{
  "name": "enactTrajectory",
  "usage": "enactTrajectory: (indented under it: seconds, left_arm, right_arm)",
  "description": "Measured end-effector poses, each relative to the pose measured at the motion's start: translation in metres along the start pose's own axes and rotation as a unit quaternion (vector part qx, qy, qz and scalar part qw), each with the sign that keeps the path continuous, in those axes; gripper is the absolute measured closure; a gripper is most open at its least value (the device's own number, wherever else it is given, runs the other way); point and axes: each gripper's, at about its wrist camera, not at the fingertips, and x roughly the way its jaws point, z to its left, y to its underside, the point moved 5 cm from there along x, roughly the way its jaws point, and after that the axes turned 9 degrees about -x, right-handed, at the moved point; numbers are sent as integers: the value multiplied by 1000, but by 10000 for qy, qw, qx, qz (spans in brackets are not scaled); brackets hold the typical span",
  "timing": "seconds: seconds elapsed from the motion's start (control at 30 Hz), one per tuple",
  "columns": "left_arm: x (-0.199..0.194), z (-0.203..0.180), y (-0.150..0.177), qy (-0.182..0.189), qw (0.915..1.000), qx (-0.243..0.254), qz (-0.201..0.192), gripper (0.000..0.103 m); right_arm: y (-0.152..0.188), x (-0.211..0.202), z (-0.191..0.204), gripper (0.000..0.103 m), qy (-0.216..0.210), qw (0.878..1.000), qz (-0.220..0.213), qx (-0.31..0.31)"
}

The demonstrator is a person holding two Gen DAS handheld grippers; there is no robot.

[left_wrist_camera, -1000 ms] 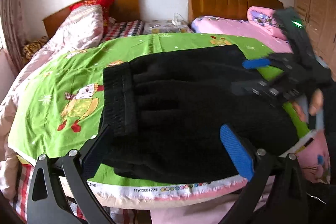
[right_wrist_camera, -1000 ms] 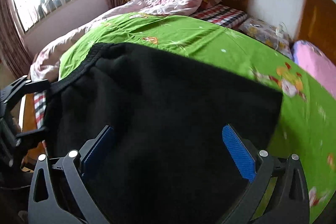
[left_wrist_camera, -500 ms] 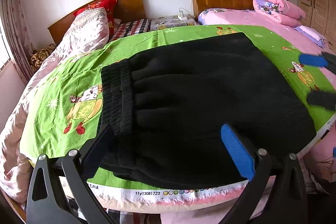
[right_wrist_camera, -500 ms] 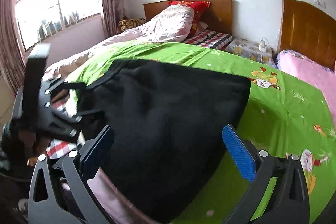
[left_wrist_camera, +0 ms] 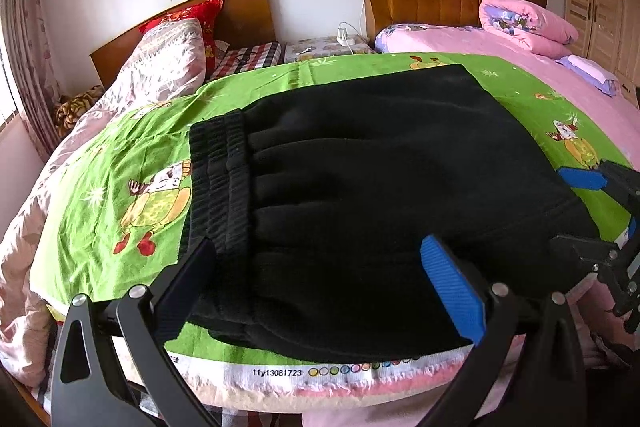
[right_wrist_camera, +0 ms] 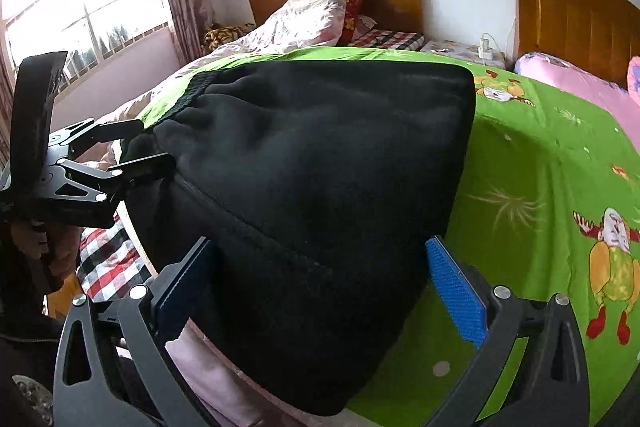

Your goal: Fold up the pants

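Pants [left_wrist_camera: 380, 187] on bedsheet [left_wrist_camera: 120, 167]

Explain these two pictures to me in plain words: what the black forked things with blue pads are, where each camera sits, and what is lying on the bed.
There is no robot here. A person holds two hand-held grippers, each with a camera looking out along its fingers.

The left gripper fills the bottom of the left wrist view; the right gripper does the same in the right wrist view. Each camera also catches the other gripper at the picture's edge.

On the green cartoon sheet lie folded black pants, waistband to the left. Both sets of jaws stand open, and nothing is held.
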Motion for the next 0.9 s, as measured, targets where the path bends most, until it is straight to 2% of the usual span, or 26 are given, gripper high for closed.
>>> enactTrajectory:
  seconds: [0.23, 0.33, 0.4, 0.47, 0.53, 0.6, 0.63, 0.7, 0.77, 0.9]
  left_arm:
    - [3, 2, 0, 31, 10000, -24, 38, 1]
    - [-4, 5, -8, 121, 9995, -203, 219, 2]
    - [-14, 2, -23, 281, 9992, -182, 196, 2]
    - [-26, -6, -53, 441, 9990, -95, -29, 2]
    - [-20, -26, -85, 898, 9959, -36, 129, 1]
    - [8, -58, -107, 1528, 9861, 151, 640, 1]
    - [28, -71, -114, 1578, 9834, 193, 870, 1]
    - [62, -90, -119, 1459, 9810, 267, 1252, 2]
    - [97, -113, -120, 1572, 9729, 365, 1657, 2]
    - [151, -132, -117, 1069, 9743, 434, 1936, 2]
  right_arm:
    - [9, -3, 0, 4, -103, 9998, -67, 185]
    - [7, -10, -1, 4, -154, 9992, 173, 319]
    - [1, -23, -2, 4, -130, 9995, 2, 284]
    - [-9, -37, 1, 4, -277, 9989, -311, 217]
    - [-18, -38, 7, 4, -374, 9983, -439, 95]
    - [-18, -28, 19, 4, -452, 9984, -332, -60]
    - [-17, -24, 25, 4, -476, 9984, -280, -148]
    - [-12, -17, 36, 4, -471, 9981, -151, -357]
    - [-4, -13, 43, 4, -290, 9977, -87, -603]
    - [1, -15, 40, 4, -280, 9977, -93, -618]
